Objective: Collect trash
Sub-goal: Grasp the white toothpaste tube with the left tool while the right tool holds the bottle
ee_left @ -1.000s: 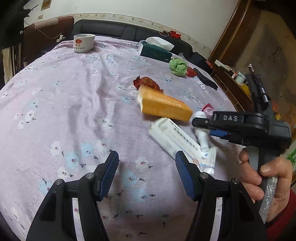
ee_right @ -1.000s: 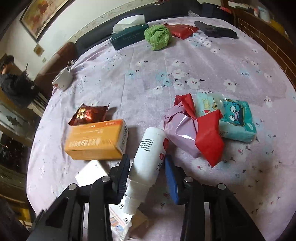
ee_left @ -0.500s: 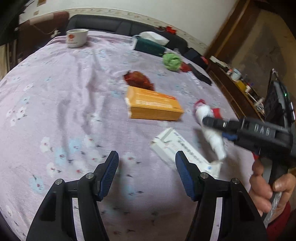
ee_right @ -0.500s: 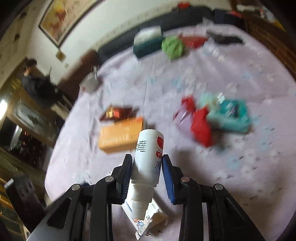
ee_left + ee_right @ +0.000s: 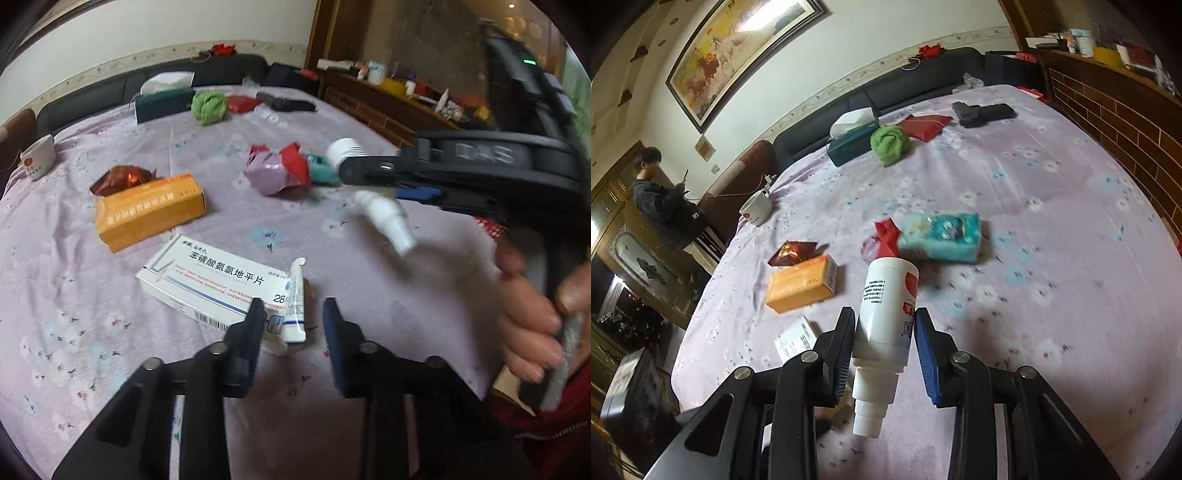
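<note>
While the white spray bottle is clamped between the blue pads of the right gripper, it is held clear above the flowered lilac cloth, nozzle end pointing back toward the camera and flat base pointing away. In the left wrist view the same bottle is seen blurred, carried in the right gripper, whose handle is grasped by a hand at the right edge.

The left gripper is held open low over the cloth, nothing being gripped; a small white ointment tube lies between its fingers, resting against the near end of a white medicine box printed with blue characters. Just beyond that box an orange carton is laid, with a dark red foil wrapper touching its far side. Near the middle of the cloth a crumpled purple and red wrapper is lodged against a teal tissue pack. Farther back, a green cloth ball, a dark green tissue box, a red packet and a black object are ranged near the far edge, and a white mug is set well apart at the left.
</note>
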### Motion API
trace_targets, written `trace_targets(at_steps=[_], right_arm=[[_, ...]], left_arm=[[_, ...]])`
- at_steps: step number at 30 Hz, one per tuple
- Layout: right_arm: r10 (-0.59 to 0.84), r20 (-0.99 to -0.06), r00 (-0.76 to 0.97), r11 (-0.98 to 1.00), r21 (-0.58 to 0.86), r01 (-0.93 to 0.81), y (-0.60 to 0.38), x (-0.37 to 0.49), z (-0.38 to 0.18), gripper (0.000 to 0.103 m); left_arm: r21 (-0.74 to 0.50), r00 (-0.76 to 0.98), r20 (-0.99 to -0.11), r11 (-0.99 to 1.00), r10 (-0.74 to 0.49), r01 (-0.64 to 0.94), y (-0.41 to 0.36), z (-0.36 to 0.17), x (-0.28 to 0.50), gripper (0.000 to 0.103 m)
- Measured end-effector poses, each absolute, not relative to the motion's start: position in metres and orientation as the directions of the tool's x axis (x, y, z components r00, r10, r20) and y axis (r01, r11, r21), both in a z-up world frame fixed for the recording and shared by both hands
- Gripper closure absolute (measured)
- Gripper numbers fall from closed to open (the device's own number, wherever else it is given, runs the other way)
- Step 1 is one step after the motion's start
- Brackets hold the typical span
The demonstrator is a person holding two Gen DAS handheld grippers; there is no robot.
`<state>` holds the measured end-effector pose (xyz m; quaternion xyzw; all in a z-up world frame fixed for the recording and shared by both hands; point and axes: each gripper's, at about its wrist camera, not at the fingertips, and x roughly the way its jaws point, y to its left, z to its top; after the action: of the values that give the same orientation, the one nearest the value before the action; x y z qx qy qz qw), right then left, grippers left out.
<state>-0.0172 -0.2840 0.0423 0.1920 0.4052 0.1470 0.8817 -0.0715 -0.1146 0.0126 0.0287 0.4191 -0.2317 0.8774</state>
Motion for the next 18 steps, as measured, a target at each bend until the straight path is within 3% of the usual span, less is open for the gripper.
trace_targets(at_steps=[2,4,12,18], right_arm=[[0.416,-0.66,0.625,0.882,0.459,-0.103,-0.285,-0.018,0.037,0.068],[0.414,-0.664,0.623,0.884,0.456,-0.102,-0.285,-0.021,0.031,0.069],[0.408,-0.629,0.662,0.893,0.426,-0.145,-0.278,-0.033,0.031,0.07],[0.41,-0.604,0.684,0.889,0.431,-0.153,-0.28,-0.04,0.036,0.07]], left_arm=[[-0.134,0.554,-0.746,0.899,-0.369,0.418,-0.117,0.013,-0.069,0.079],[-0.136,0.557,-0.747,0.904,-0.363,0.406,-0.116,0.012,-0.066,0.095],[-0.113,0.673,-0.69,0.958,-0.266,0.263,-0.097,0.016,-0.056,0.096],[-0.119,0.693,-0.671,0.961,-0.263,0.25,-0.095,0.021,-0.056,0.096]])
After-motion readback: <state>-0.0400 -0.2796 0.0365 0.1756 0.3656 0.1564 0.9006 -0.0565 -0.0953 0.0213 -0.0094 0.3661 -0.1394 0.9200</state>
